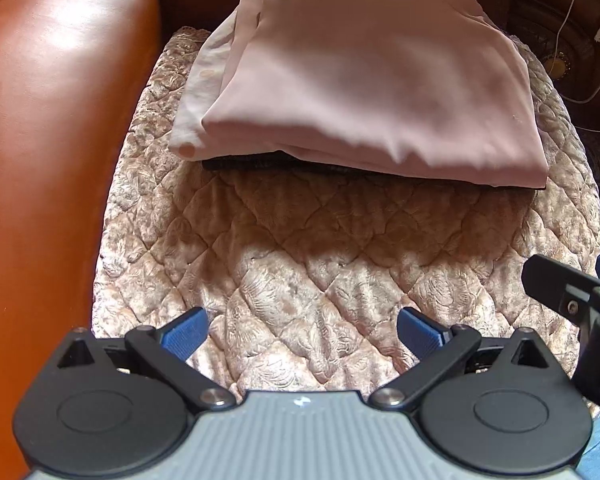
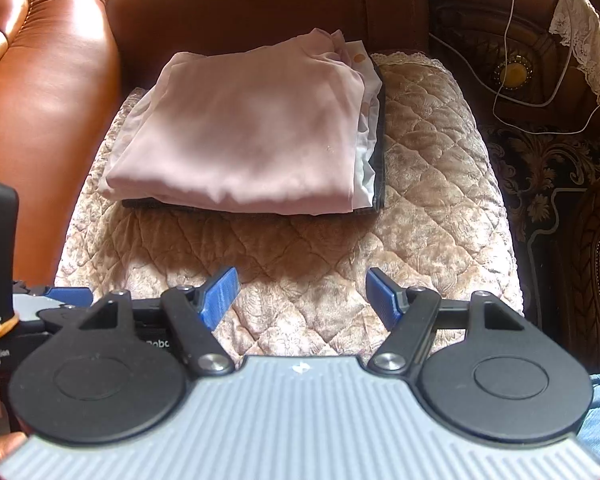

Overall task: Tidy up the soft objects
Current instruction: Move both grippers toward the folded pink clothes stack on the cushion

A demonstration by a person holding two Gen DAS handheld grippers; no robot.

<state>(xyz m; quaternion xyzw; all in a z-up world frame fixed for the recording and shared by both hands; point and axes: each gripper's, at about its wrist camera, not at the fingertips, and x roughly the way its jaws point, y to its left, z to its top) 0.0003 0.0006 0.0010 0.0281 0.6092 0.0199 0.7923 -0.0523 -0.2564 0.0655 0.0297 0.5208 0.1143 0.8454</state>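
Note:
A folded pale pink cloth (image 1: 372,80) (image 2: 244,136) lies on top of a white dotted cloth (image 1: 198,96) and a dark folded cloth (image 1: 260,162) (image 2: 378,168), stacked at the back of a quilted beige seat cushion (image 1: 300,264) (image 2: 428,184). My left gripper (image 1: 302,336) hovers open over the cushion's front, well short of the stack, nothing between its blue pads. My right gripper (image 2: 302,296) is open too, also in front of the stack. The right gripper's black finger shows at the right edge of the left wrist view.
A brown leather armrest (image 1: 52,140) (image 2: 48,92) rises on the left and the sofa back (image 2: 260,4) stands behind the stack. To the right are dark carved wooden furniture (image 2: 548,168), a white cable (image 2: 504,52) and a lace cloth (image 2: 580,32).

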